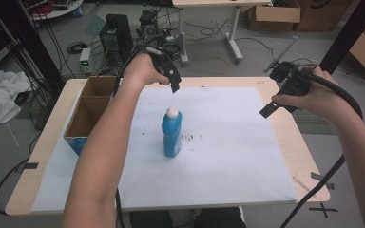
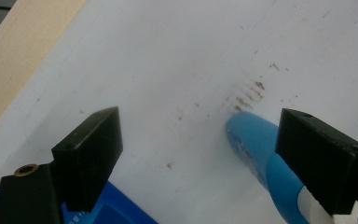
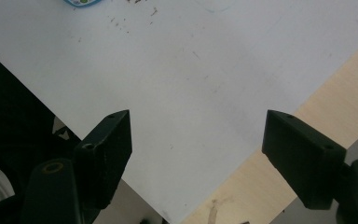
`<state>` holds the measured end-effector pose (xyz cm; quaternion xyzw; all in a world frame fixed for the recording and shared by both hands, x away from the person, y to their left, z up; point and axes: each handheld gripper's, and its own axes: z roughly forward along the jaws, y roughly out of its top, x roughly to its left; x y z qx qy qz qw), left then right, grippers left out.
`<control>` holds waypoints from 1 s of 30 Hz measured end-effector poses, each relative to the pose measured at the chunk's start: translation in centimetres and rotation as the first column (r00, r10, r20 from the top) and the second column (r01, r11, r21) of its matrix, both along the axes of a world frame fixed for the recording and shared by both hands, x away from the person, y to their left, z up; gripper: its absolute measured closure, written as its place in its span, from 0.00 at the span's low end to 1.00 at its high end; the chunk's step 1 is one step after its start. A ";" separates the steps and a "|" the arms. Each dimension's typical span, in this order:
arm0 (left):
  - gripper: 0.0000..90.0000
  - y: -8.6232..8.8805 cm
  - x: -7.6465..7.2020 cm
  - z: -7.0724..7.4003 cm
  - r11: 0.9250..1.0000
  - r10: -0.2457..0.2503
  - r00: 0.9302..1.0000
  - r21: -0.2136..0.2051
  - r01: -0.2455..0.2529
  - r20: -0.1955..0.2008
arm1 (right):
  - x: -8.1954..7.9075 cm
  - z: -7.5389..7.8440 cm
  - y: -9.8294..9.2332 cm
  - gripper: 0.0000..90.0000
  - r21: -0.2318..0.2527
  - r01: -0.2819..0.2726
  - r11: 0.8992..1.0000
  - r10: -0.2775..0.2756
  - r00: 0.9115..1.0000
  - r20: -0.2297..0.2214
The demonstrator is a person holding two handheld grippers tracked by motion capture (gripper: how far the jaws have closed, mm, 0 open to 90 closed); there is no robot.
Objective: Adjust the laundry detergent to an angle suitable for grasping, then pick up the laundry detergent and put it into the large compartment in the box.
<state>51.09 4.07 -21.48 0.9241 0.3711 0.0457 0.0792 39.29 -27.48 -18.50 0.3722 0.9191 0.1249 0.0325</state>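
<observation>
My left hand-held gripper (image 1: 175, 81) hangs just above the blue bottle (image 1: 172, 133), jaws apart. The bottle stands upright in the middle of the worktop (image 1: 237, 137). My right hand-held gripper (image 1: 272, 108), also apart, is farther away.

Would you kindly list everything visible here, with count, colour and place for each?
bottle: one, blue with a white cap, upright mid-sheet.
cardboard box: one, brown inside, blue outside, two open compartments, table's left edge.
paper sheet: one, white, smudged beside the bottle, covering most of the table.
table: one, light wood.
left gripper: one, black, open, above the bottle.
right gripper: one, black, open, over the sheet's right side.
</observation>
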 end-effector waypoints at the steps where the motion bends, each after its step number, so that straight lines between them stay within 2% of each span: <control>1: 0.17 -0.1 0.0 0.0 1.000 -0.002 1.000 0.002 0.002 0.000 | 0.1 0.0 0.0 0.27 0.001 -0.004 1.000 0.004 1.000 0.001; 7: 0.17 -0.5 -0.3 0.2 1.000 -0.016 1.000 0.009 0.016 0.008 | 0.0 0.0 0.2 0.27 -0.002 -0.003 1.000 0.003 1.000 0.002; 11: 0.17 -0.2 -0.4 0.3 1.000 -0.009 1.000 0.012 0.009 0.009 | 0.0 0.0 0.2 0.27 -0.004 -0.002 1.000 0.002 1.000 0.005; 17: 0.17 -0.2 -0.9 0.8 1.000 -0.005 1.000 -0.001 0.006 0.017 | -0.1 -0.2 0.3 0.27 -0.002 -0.003 1.000 0.003 1.000 0.002; 30: 0.17 -0.8 -3.3 2.5 1.000 0.021 0.999 -0.018 -0.021 0.042 | -0.3 -0.5 -0.4 0.27 0.003 -0.016 1.000 0.016 1.000 0.020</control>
